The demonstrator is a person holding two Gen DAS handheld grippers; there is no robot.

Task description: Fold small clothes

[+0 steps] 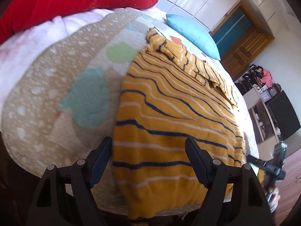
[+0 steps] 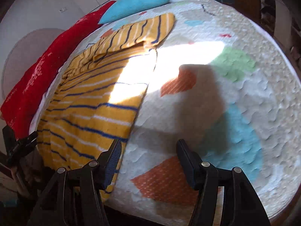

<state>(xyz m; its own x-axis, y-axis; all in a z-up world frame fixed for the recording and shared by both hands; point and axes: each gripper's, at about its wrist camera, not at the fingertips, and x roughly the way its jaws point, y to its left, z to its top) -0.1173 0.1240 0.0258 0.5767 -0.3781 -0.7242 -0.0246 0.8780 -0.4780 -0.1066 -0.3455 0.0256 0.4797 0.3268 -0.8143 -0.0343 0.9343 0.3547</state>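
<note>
A small yellow garment [image 1: 169, 116] with navy and white stripes lies spread on the bed, its far part folded over itself. It also shows in the right wrist view [image 2: 90, 101], at the left. My left gripper [image 1: 148, 158] is open, its fingers straddling the garment's near left corner just above the hem. My right gripper [image 2: 148, 162] is open and empty, over the quilt just right of the garment's near edge; its left finger [image 2: 112, 160] overlaps the hem. The right gripper also shows in the left wrist view [image 1: 270, 167], at the garment's far corner.
The bed carries a cream quilt [image 2: 235, 94] with coloured shapes. A red pillow [image 1: 65, 3] and a blue pillow [image 1: 193, 33] lie at the bed's head. A wooden door [image 1: 242, 43] and shelves [image 1: 269, 109] stand beyond the bed.
</note>
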